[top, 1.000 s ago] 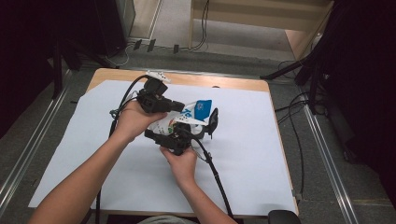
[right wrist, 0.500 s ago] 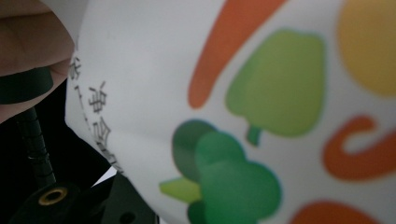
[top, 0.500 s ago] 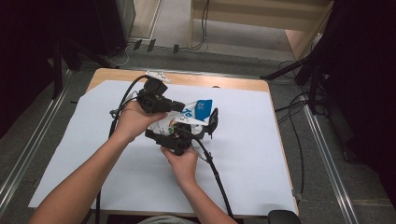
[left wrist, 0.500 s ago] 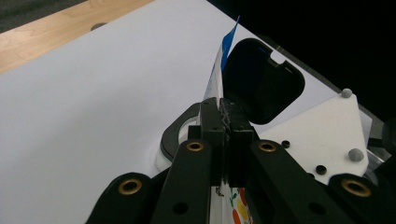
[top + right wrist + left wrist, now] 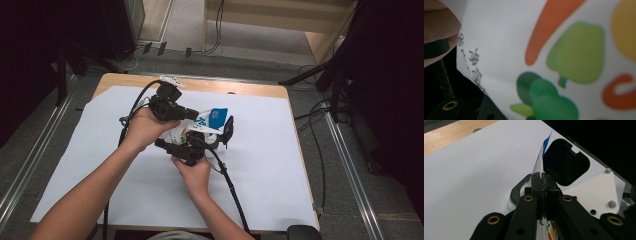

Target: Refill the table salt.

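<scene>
While the left gripper (image 5: 543, 187) is pinching the thin blue-and-white printed sheet (image 5: 539, 163) with its jaws fully closed, the white plastic tub with vegetable pictures (image 5: 564, 62) is sitting close before the right gripper (image 5: 187, 147), whose jaws are standing partly apart, grip unclear. Light and slippery, the tub is probably best clasped across its body. The left gripper view is revealing a flipped-open black lid (image 5: 565, 162) just beyond the jaws; the right gripper view is showing the printed vegetables.

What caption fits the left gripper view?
Left gripper shut on white printed plastic bag beside a black hinged lid.

Unreadable small print on packet (image 5: 471, 67)
</scene>
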Demonstrator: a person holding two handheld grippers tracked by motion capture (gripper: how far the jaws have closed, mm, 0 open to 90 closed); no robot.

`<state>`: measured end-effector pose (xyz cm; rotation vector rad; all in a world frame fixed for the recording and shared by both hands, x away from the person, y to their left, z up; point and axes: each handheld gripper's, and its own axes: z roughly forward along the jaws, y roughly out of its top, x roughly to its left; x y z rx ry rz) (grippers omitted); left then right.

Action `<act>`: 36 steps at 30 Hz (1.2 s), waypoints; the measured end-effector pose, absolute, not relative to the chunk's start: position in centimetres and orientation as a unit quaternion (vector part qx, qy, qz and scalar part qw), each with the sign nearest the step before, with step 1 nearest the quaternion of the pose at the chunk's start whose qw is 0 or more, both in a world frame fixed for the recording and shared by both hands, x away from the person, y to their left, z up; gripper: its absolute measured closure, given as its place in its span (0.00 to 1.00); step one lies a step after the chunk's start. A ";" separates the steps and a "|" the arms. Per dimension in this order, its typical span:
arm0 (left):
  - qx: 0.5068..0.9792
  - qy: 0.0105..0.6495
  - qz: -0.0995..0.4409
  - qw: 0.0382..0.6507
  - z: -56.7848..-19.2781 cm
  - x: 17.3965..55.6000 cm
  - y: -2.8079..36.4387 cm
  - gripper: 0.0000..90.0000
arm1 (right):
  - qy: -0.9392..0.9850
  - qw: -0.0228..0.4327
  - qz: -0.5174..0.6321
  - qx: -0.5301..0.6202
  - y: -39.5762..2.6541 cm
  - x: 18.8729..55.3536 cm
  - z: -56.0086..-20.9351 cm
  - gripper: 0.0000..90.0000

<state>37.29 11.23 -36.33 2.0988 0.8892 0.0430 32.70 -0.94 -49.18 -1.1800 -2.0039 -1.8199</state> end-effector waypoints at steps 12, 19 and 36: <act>0.838 0.354 0.015 0.414 -36.1 37.4 11.1 1.00 | -0.674 0.094 -0.614 -0.399 -1.0 32.7 -49.0 0.65; 0.837 0.353 0.018 0.416 -36.0 37.3 11.2 1.00 | -0.673 0.092 -0.615 -0.401 -0.9 32.7 -48.9 0.64; 0.840 0.350 0.018 0.413 -36.1 37.2 11.3 1.00 | -0.678 0.089 -0.612 -0.398 -0.8 32.7 -49.1 0.64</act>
